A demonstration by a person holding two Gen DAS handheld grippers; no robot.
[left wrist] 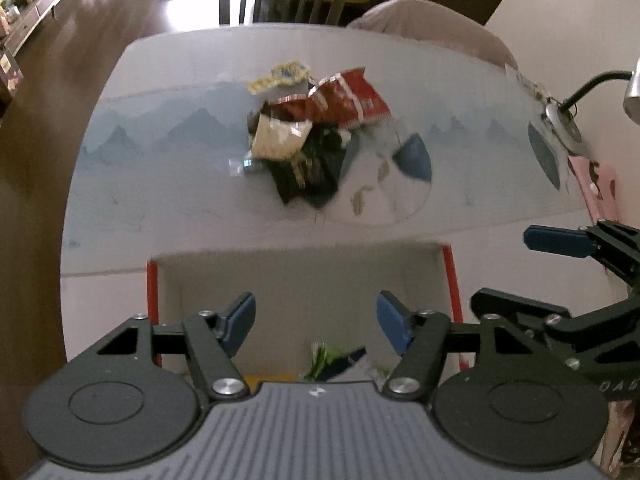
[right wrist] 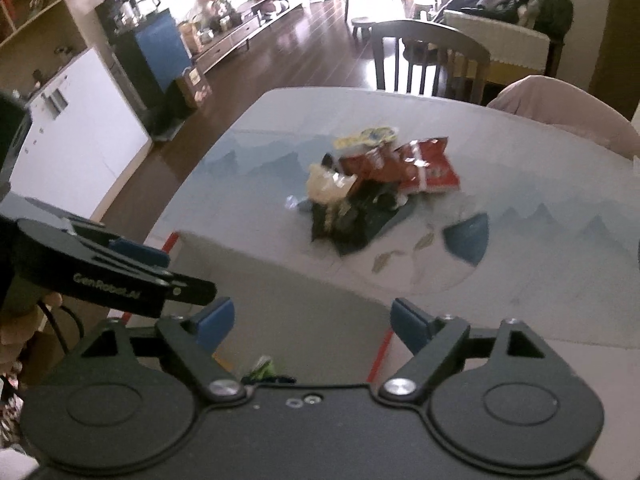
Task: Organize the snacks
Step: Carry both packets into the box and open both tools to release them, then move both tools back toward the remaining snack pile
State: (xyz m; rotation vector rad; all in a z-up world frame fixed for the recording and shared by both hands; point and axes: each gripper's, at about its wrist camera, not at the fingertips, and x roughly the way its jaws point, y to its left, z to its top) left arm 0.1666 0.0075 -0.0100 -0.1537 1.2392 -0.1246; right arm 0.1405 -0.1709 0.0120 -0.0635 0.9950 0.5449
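Note:
A pile of snack packets [left wrist: 310, 128] lies mid-table: red, yellow, cream and dark ones; it also shows in the right wrist view [right wrist: 372, 184]. A red-edged cardboard box [left wrist: 304, 280] stands at the table's near edge, with a green packet [left wrist: 326, 362] inside; the box [right wrist: 288, 320] and packet [right wrist: 264, 370] show in the right wrist view too. My left gripper [left wrist: 316, 324] is open and empty above the box. My right gripper [right wrist: 312, 326] is open and empty over the box, and shows at the right of the left wrist view [left wrist: 560, 240].
The table [left wrist: 160, 184] has a pale cloth with blue mountain print. A desk lamp [left wrist: 568, 120] and pink item [left wrist: 596, 184] sit at its right edge. Chairs [right wrist: 428, 60] stand behind the table. Wood floor [right wrist: 280, 52] lies to the left.

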